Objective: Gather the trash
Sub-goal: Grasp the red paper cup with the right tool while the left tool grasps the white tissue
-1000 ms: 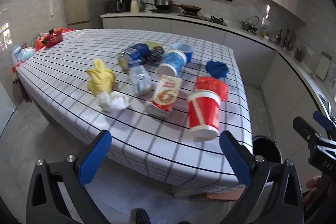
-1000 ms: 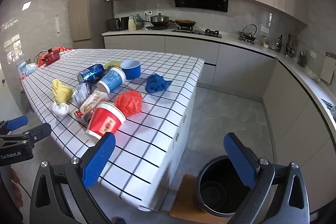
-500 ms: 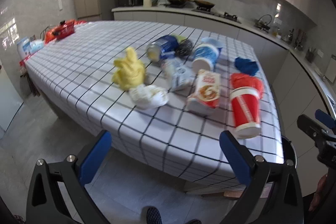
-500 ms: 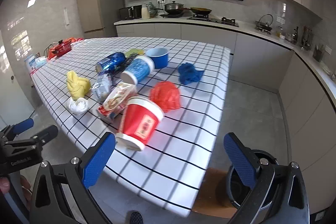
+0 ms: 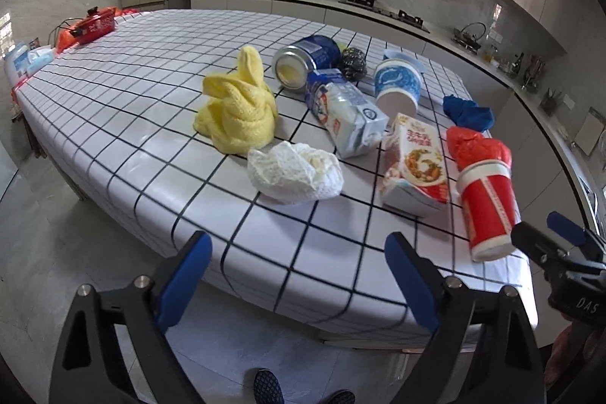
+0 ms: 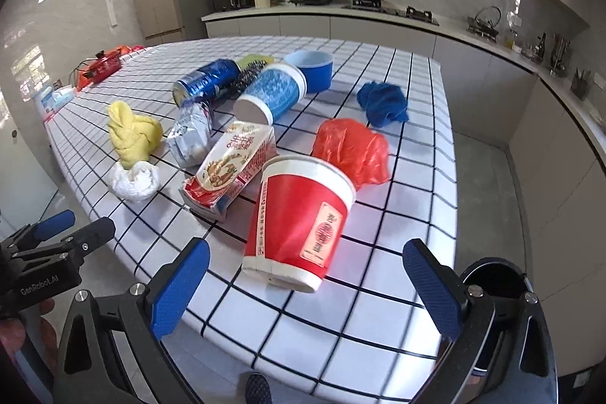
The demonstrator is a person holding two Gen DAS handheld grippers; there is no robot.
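Red cardboard fills more of your right wrist view than it did a second ago: you have brought both grippers in toward the checked tabletop (image 6: 378,328), and the trash that sat well off now lies just ahead of the fingers. I judge this to be the approach, with nothing collected yet.

Your right gripper (image 6: 303,286) has its fingers spread wide and empty, with the red paper cup (image 6: 299,222) lying on its side at twelve o'clock, base toward you, near the tabletop's front edge. Your left gripper (image 5: 299,275) is also spread and empty; the crumpled white tissue (image 5: 295,171) sits at twelve o'clock from it, well apart.

The trash is bunched together: a flattened snack carton (image 6: 231,169) at ten o'clock of the cup, a red plastic bag (image 6: 352,150) behind it at one o'clock, a blue paper cup (image 6: 272,93) and a blue can (image 6: 208,82) further back. The black bin (image 6: 492,281) shows at four o'clock, on the floor just past the tabletop's corner.
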